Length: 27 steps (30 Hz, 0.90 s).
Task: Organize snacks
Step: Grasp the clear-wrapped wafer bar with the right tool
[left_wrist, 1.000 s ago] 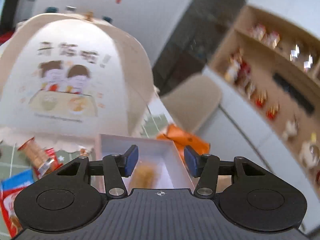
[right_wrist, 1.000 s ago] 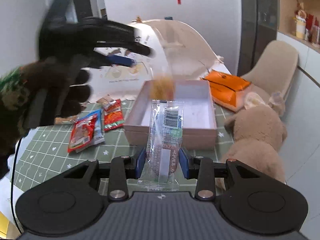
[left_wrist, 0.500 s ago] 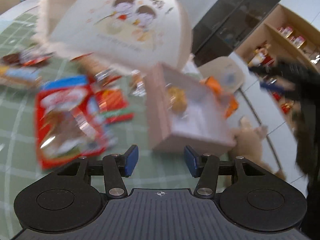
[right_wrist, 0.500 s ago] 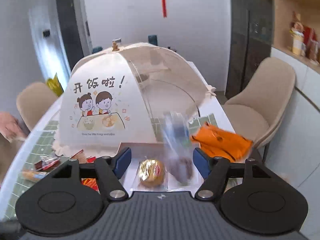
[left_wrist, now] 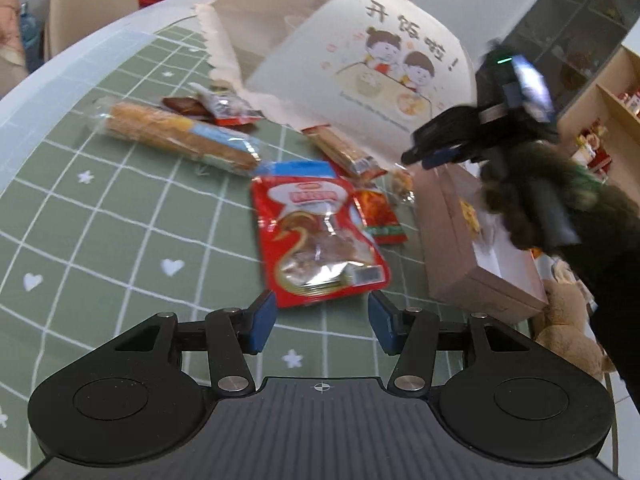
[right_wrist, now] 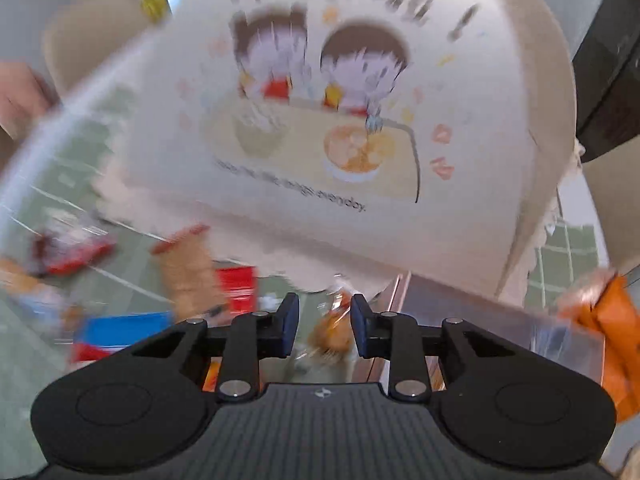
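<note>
My left gripper (left_wrist: 322, 322) stands open and empty just above the green mat, at the near end of a red snack pouch (left_wrist: 316, 240). A pink open box (left_wrist: 460, 248) lies to the right with a golden snack (left_wrist: 468, 212) inside. My right gripper (left_wrist: 430, 158), in a dark gloved hand, hovers over the box's far left corner. In the blurred right wrist view that gripper (right_wrist: 325, 326) has its jaws closing, still apart. A small orange-brown snack (right_wrist: 333, 334) shows in the gap between them, and the pads do not press on it.
A domed food cover (left_wrist: 360, 60) with a cartoon print fills the back. Loose snacks lie on the mat: a long biscuit pack (left_wrist: 180, 136), a wafer pack (left_wrist: 344, 152), a small red packet (left_wrist: 380, 216). An orange bag (right_wrist: 612, 328) and a plush toy (left_wrist: 568, 320) sit at the right.
The right gripper let go of its clear-wrapped bar over the box, swung left toward the loose snacks and narrowed its jaws. The left gripper swung from the box down to the red pouch.
</note>
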Each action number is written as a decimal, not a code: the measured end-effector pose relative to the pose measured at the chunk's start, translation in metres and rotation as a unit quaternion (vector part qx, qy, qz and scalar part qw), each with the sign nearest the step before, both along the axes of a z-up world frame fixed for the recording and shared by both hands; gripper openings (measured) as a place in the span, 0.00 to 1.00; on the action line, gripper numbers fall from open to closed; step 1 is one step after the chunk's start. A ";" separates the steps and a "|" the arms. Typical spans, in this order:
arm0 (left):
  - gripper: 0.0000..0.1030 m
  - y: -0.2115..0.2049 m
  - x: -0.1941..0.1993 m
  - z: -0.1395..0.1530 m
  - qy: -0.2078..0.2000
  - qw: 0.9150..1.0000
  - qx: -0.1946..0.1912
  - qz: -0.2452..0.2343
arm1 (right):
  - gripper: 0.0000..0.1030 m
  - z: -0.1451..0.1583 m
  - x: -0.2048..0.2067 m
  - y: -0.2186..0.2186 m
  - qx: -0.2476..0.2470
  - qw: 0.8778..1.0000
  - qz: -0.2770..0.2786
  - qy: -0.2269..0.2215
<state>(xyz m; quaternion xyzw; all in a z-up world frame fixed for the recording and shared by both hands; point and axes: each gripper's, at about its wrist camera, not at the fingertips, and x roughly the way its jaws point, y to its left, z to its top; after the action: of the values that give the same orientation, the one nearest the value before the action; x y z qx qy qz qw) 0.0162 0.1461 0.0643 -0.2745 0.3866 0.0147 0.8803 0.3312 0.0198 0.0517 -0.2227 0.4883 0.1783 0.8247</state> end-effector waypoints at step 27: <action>0.54 0.046 0.006 -0.012 0.028 0.999 0.008 0.035 | 0.73 0.006 -0.071 0.011 0.190 0.981 0.003 0.031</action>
<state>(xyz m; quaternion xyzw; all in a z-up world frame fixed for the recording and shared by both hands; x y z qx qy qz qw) 0.0224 0.1922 0.0526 -0.2802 0.4007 0.0566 0.8705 0.2605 0.0310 0.0579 -0.0575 0.4700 0.2774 0.8359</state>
